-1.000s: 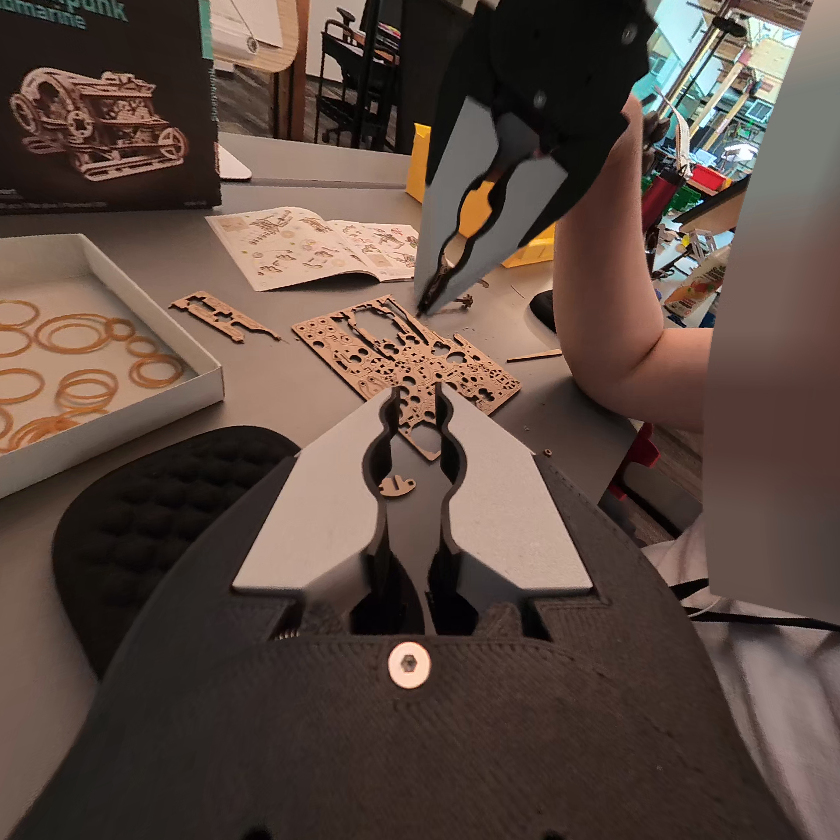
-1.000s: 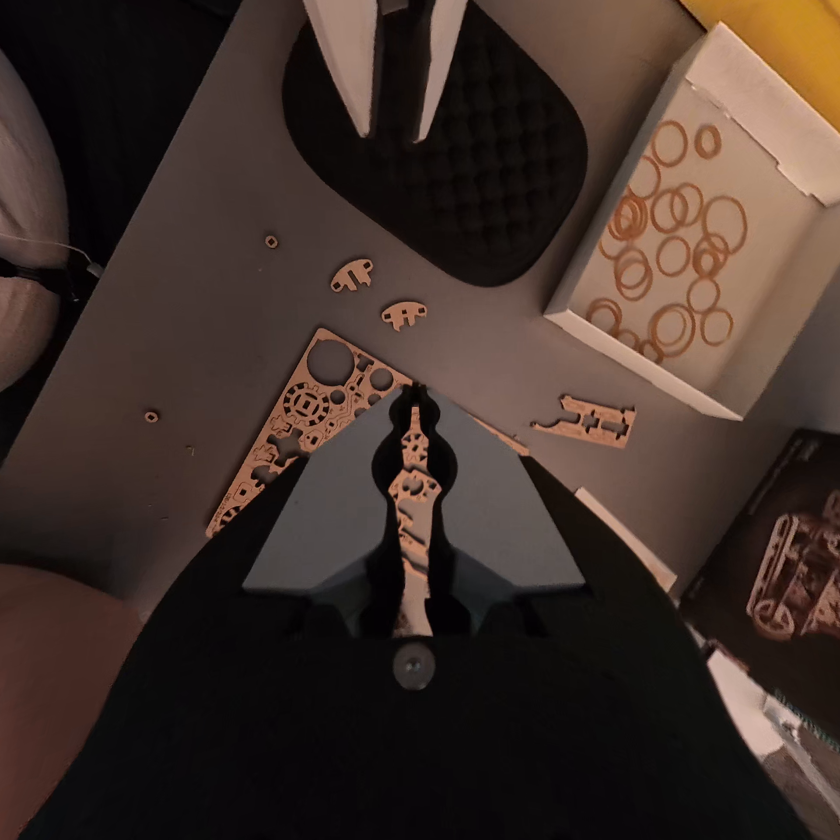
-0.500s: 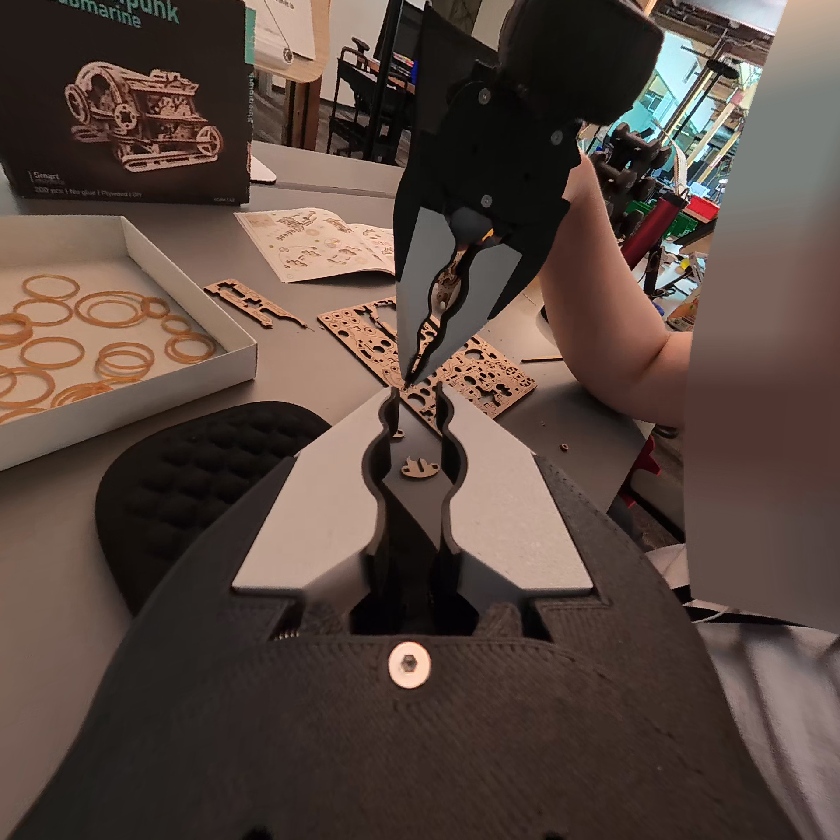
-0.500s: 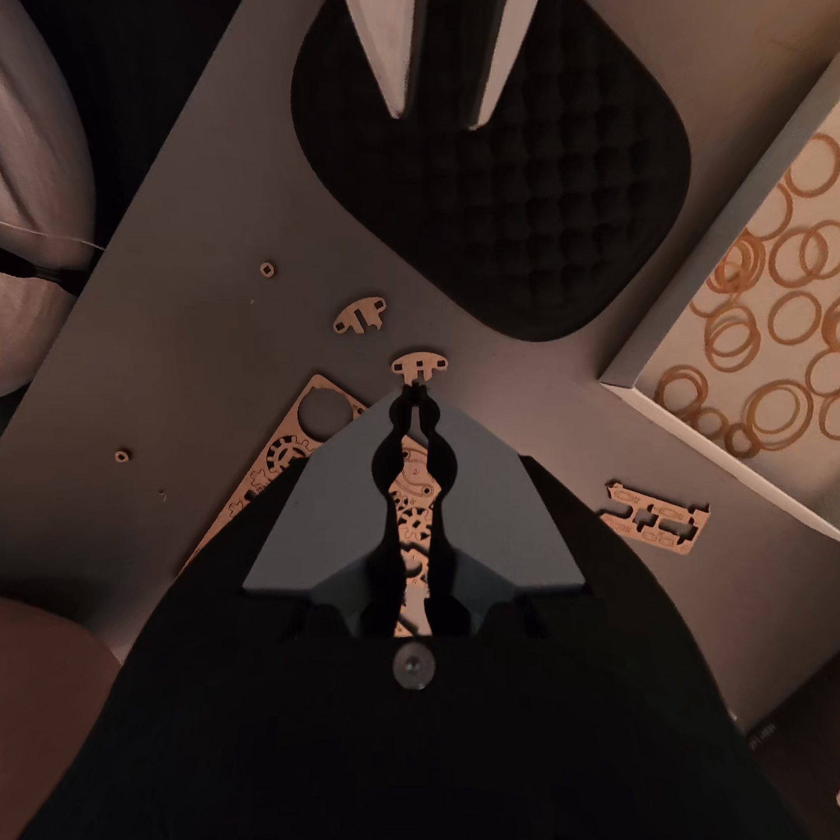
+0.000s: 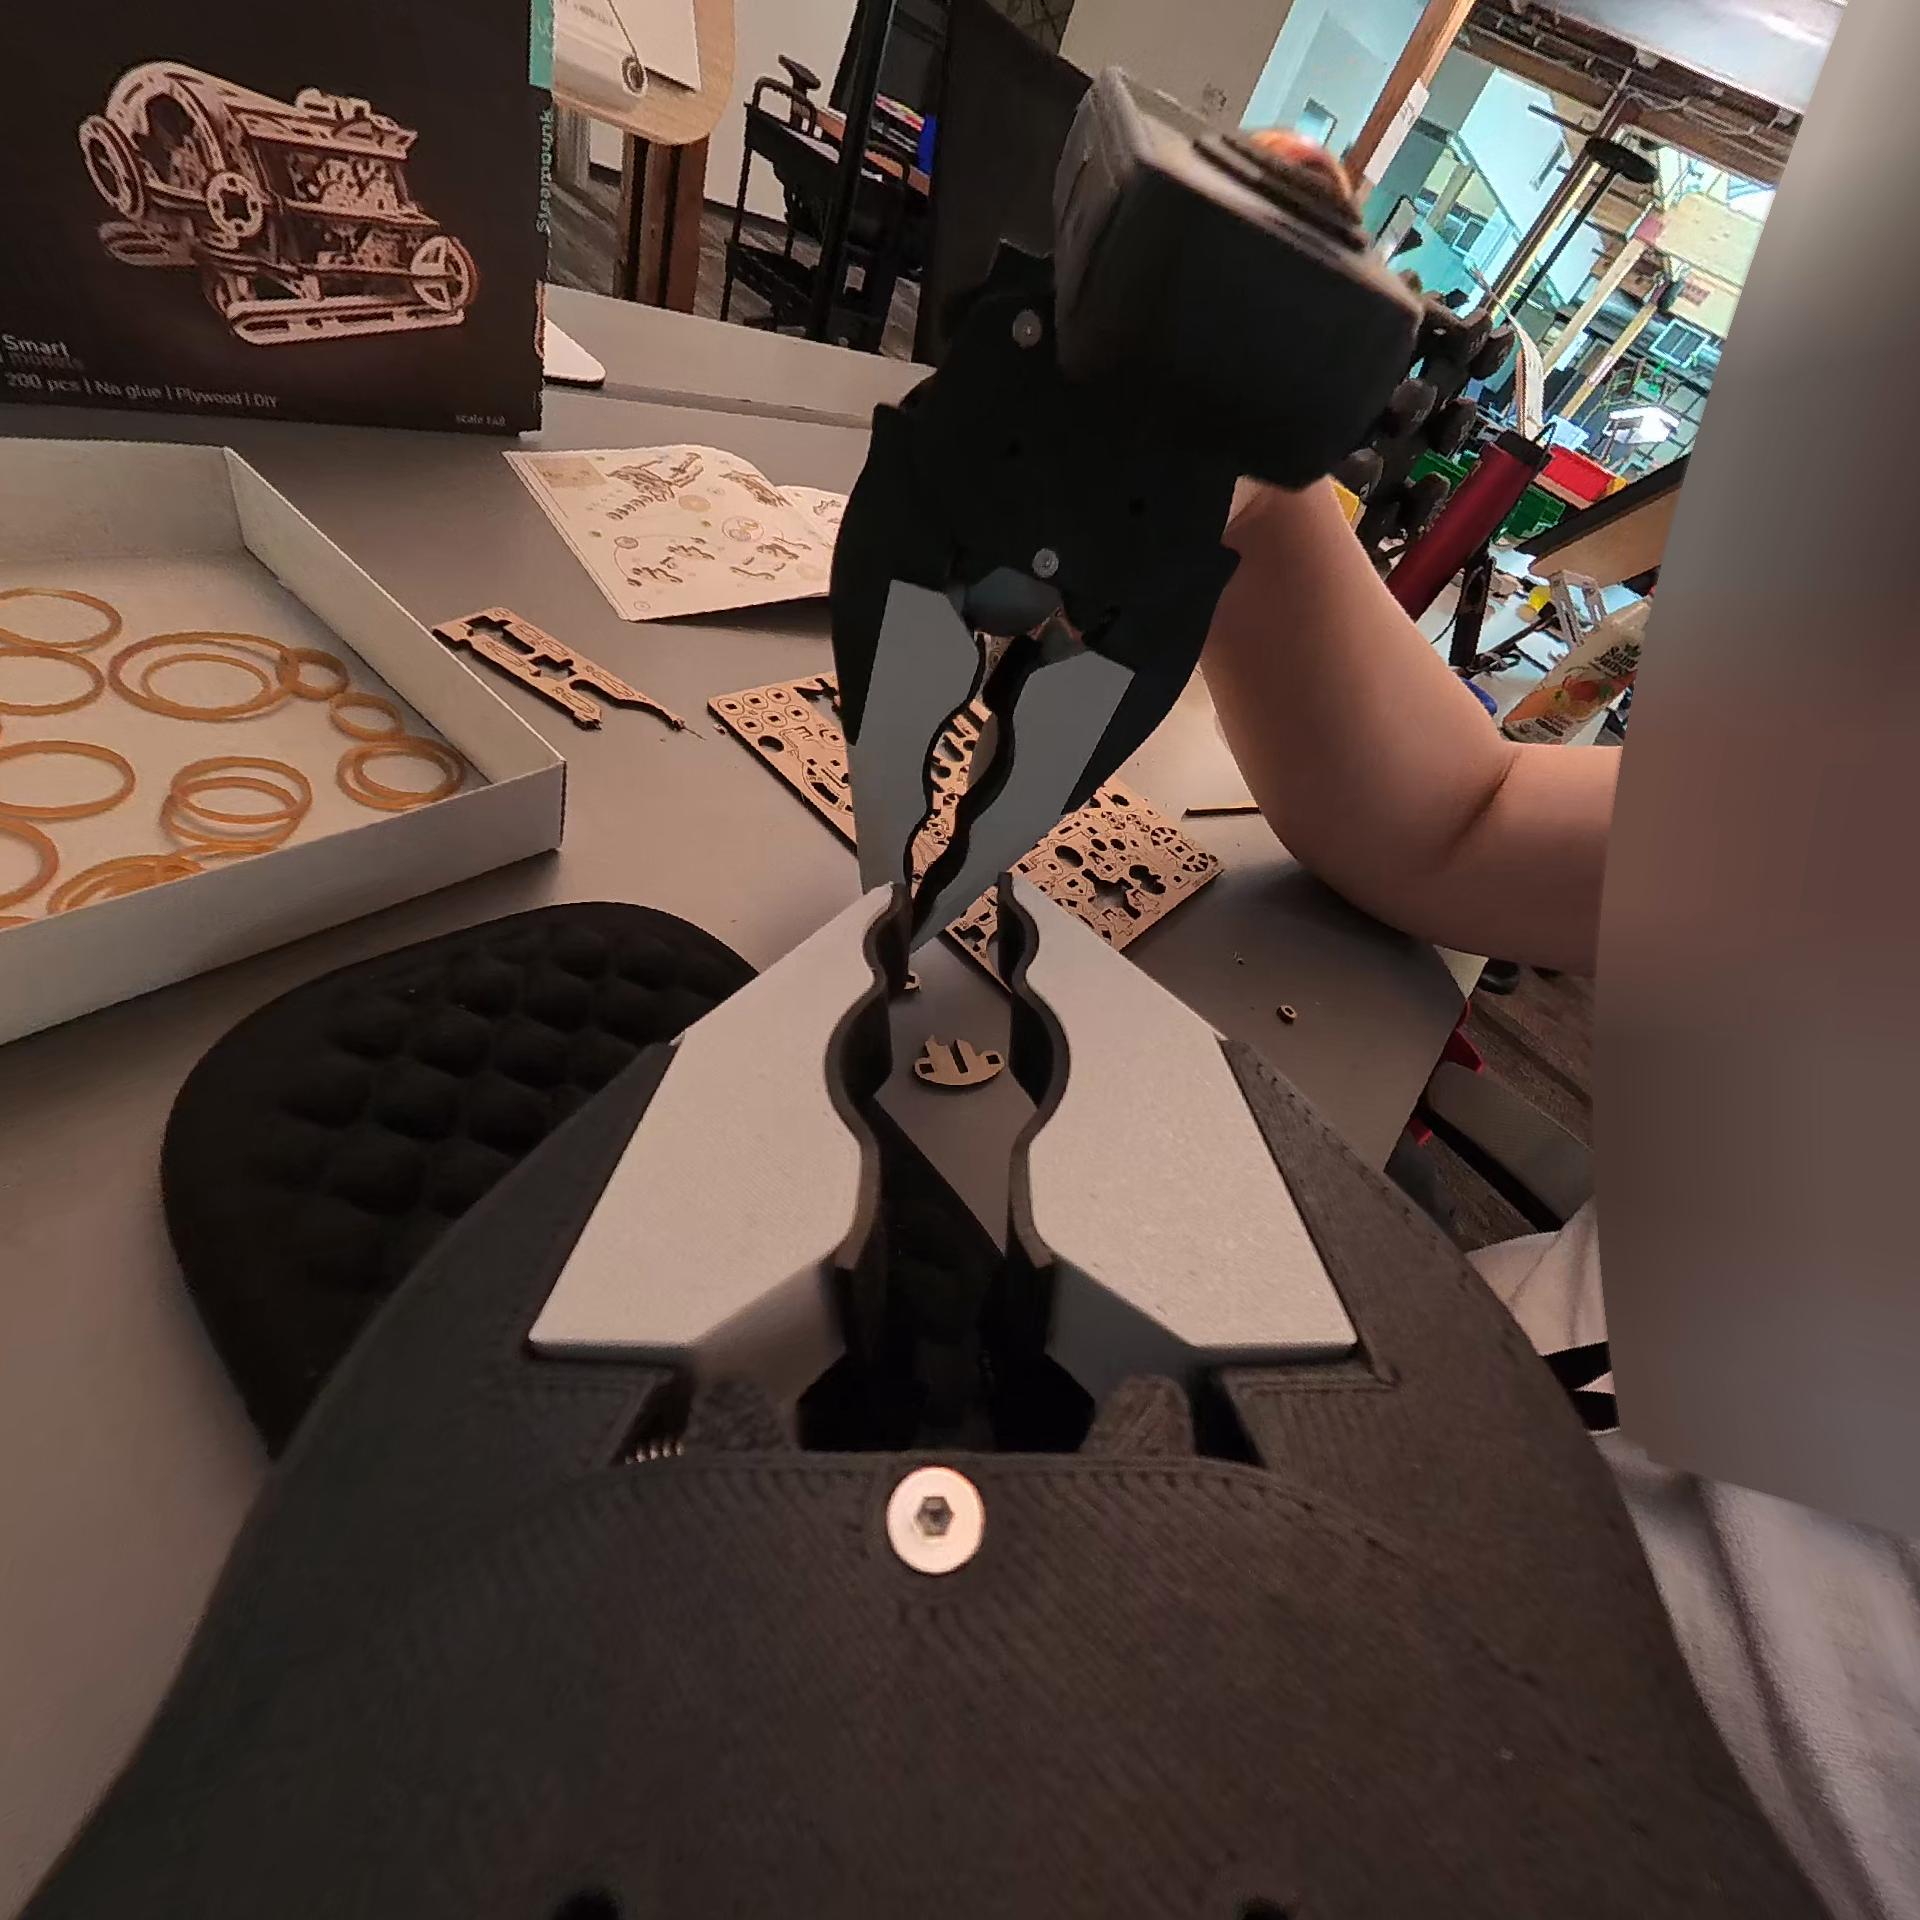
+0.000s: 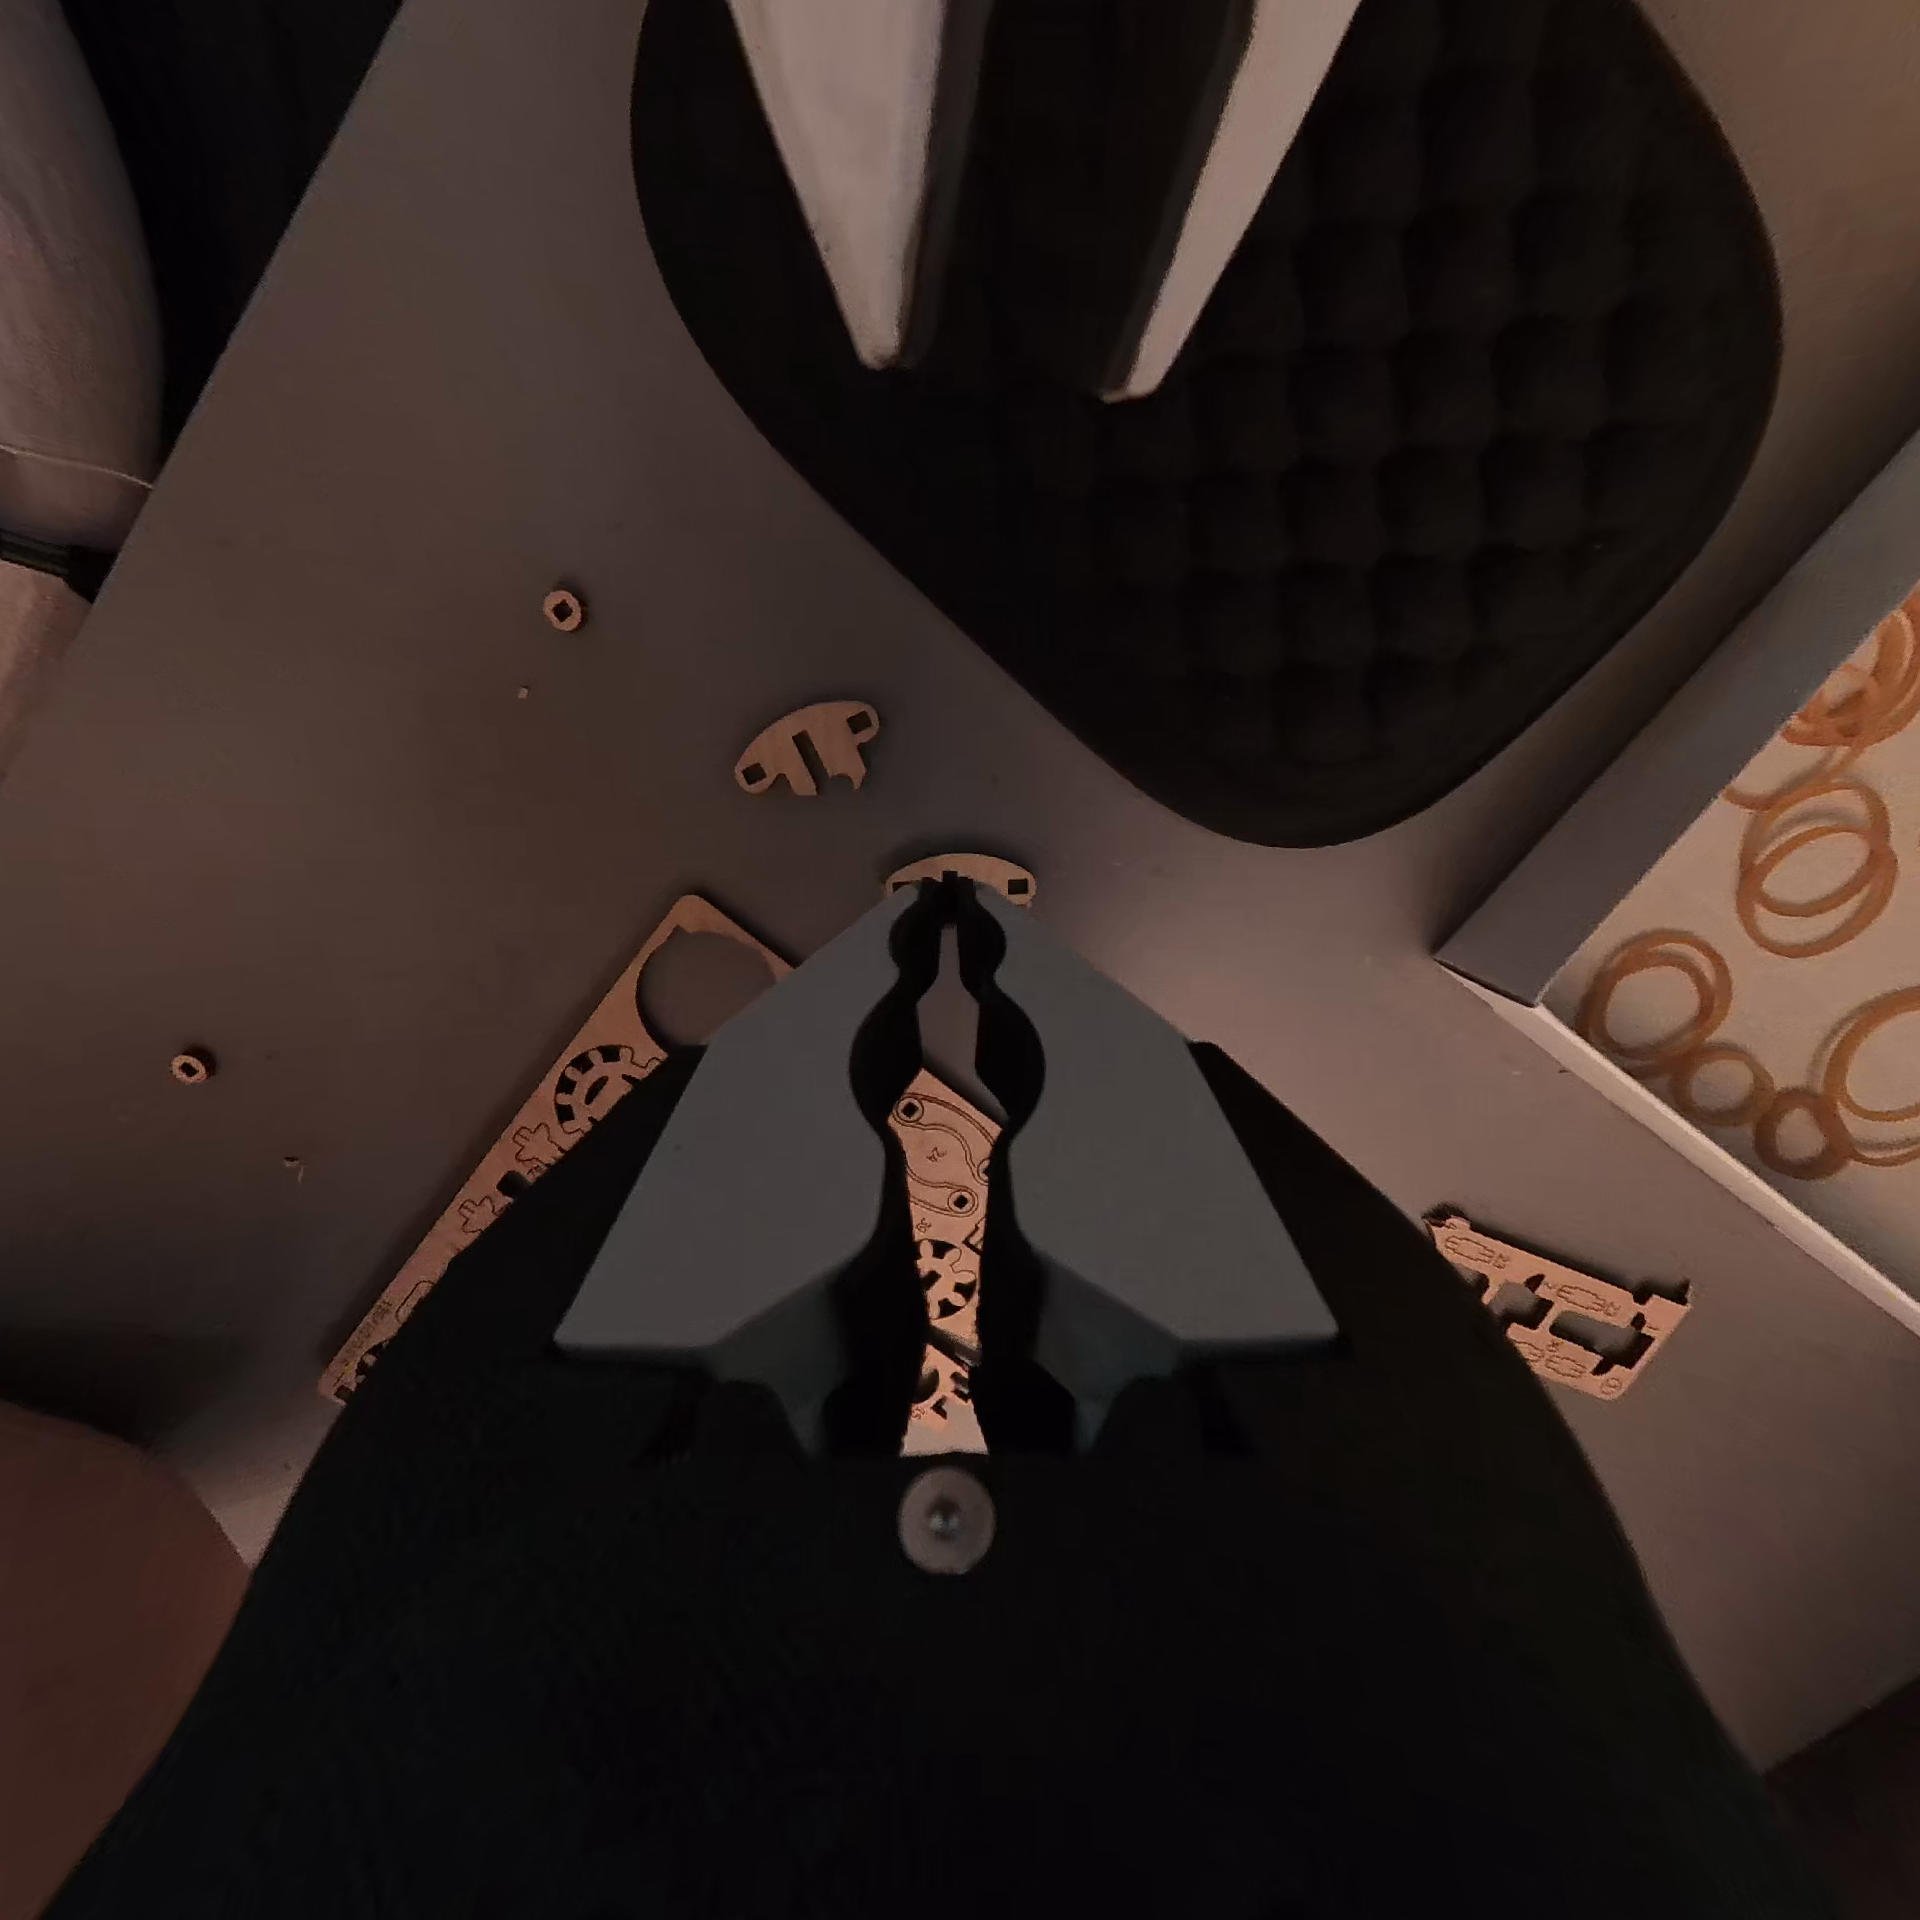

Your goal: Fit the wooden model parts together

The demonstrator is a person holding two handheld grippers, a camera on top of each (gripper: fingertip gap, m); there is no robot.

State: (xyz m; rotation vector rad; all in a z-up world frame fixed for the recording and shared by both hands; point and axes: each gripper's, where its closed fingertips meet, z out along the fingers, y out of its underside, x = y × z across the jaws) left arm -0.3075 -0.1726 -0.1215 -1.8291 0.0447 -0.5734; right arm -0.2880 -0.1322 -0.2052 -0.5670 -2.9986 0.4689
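Right wrist view: my right gripper [image 6: 943, 896], nearly closed, hides part of the small wooden piece [image 6: 961, 871] at 12 o'clock; grasp unclear. It has descended. Left gripper [image 5: 945, 899] gapes, empty.

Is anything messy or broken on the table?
Nothing looks broken. A few tiny wooden bits lie loose near the table's edge, like the small square-holed ring and another; they could get knocked off. Two half-round pieces lie loose beside the sheet. The rubber bands sit in their tray.
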